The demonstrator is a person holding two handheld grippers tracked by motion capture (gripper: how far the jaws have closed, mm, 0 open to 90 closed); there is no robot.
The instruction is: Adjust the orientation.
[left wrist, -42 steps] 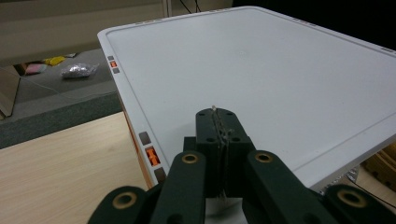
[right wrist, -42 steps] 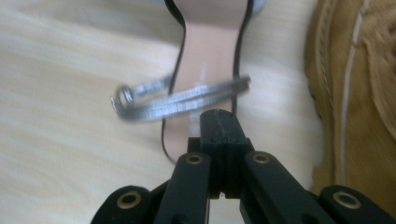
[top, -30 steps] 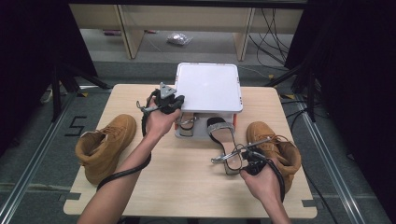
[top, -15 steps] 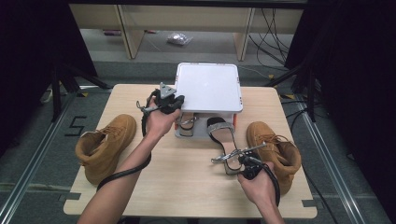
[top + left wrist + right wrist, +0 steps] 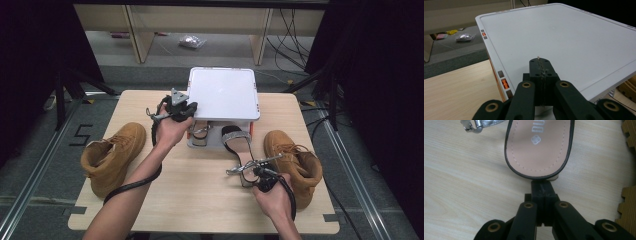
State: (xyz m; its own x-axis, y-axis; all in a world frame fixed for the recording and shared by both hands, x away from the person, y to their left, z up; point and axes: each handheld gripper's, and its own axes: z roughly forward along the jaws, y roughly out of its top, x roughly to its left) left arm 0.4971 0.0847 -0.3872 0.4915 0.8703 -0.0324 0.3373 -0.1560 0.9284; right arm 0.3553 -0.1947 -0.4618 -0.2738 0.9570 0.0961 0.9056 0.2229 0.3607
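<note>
A black sandal [image 5: 234, 141] [image 5: 539, 142] with a tan insole lies on the table, its toe on the grey base [image 5: 216, 144] under a white lid [image 5: 222, 92] [image 5: 564, 37]. Its silver strap [image 5: 250, 166] [image 5: 474, 126] trails to the left. My right gripper [image 5: 251, 172] [image 5: 541, 183] is shut, its tips right against the back of the sandal's heel; I cannot tell whether they pinch anything. My left gripper [image 5: 191, 106] [image 5: 540, 62] is shut at the lid's front left corner, tips over the lid's top. A second sandal [image 5: 201, 134] lies under the lid.
One tan boot [image 5: 112, 155] stands on the table's left side and another [image 5: 295, 160] on its right, close to my right hand; its sole [image 5: 630, 195] shows beside the right jaws. Bare wood [image 5: 200, 195] lies between my forearms. Shelves and cables stand beyond the table.
My right hand has sunk a little toward the table at the sandal's heel. The left hand and the lid have not moved.
</note>
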